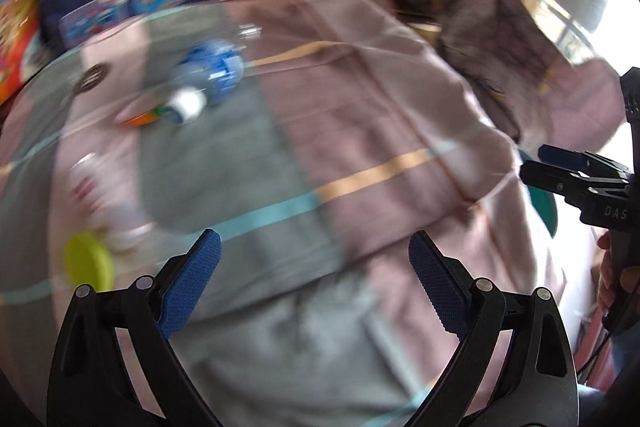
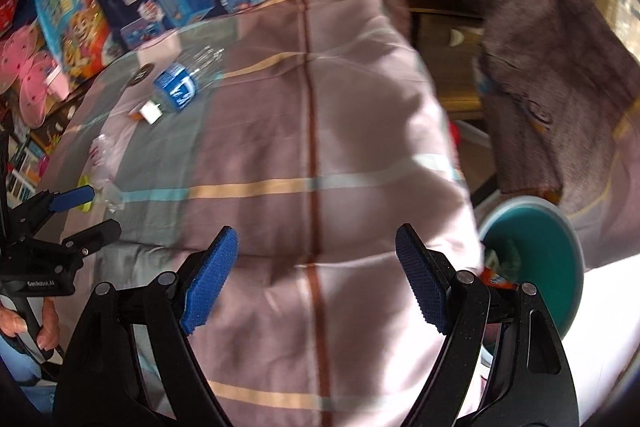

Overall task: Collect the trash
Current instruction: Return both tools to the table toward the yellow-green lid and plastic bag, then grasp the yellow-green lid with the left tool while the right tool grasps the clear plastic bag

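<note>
Trash lies on the far left of the checked bedspread (image 2: 320, 147): a crushed bottle with blue label (image 2: 176, 85), a small white piece (image 2: 151, 112) just beside it, and a clear crumpled wrapper (image 2: 105, 163) nearer, next to a yellow-green lid (image 1: 89, 263). Teal bin (image 2: 536, 259) sits off the bed's right edge. Left gripper (image 1: 316, 283) and right gripper (image 2: 316, 277) both spread wide, holding nothing, above the cover.

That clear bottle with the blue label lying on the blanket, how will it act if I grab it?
The bottle looks empty and crumpled, so probably light and likely to give under the fingers. Lying on its side on the soft blanket, it may roll or slide if nudged.
</note>
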### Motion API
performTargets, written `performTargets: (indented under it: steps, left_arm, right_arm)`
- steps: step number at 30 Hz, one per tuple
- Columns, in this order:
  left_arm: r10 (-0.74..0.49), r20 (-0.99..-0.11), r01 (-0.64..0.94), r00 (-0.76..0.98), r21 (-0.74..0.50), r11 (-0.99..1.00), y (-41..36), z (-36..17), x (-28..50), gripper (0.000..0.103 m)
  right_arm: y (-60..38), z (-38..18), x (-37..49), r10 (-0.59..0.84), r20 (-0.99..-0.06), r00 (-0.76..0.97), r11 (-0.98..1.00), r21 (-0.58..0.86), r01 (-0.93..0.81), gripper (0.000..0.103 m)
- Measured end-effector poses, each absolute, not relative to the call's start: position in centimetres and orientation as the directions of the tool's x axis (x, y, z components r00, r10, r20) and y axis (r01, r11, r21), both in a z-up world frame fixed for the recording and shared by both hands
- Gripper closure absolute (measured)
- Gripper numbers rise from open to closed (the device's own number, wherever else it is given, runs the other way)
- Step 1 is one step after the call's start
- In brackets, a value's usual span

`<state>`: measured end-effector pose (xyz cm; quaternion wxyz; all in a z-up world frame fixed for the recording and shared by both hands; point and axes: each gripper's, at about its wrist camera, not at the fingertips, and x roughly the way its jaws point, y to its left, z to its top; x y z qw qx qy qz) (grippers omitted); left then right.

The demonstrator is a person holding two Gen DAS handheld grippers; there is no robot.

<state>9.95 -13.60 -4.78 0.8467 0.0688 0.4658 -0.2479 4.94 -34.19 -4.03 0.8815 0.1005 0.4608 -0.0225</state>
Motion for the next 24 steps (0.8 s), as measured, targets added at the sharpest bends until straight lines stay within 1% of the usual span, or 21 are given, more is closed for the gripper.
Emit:
performTargets:
  steps: [6, 14, 19, 24]
  left_arm:
    - [-0.287, -0.834, 0.390, 0.471, -0.095, 0.916, -7.1, -5.7, 11.2, 0.008]
    - [-0.230, -0.851, 0.302, 0.473, -0.089, 0.949, 0.1, -7.8, 13.2, 0.008]
    - [-0.228, -0.857, 0.296, 0.462, -0.093, 0.951, 2.2, -8.9, 13.8, 0.008]
    - [-0.232, -0.854, 0.321, 0.465, -0.082, 0.944, 2.1, -9.7, 14.6, 0.008]
  right_arm:
    - [-29.0, -5.0, 8.3, 0.106, -0.836, 0.538, 0.988, 0.148, 0.037, 0.025]
    - [-24.7, -5.6, 11.0, 0.125, -0.855, 0.503, 0.992, 0.124, -0.034, 0.025]
    - [-22.8, -5.9, 12.3, 0.130, -0.866, 0.484, 0.992, 0.115, -0.061, 0.025]
    - [-20.9, -6.3, 13.5, 0.132, -0.875, 0.466, 0.991, 0.105, -0.084, 0.025]
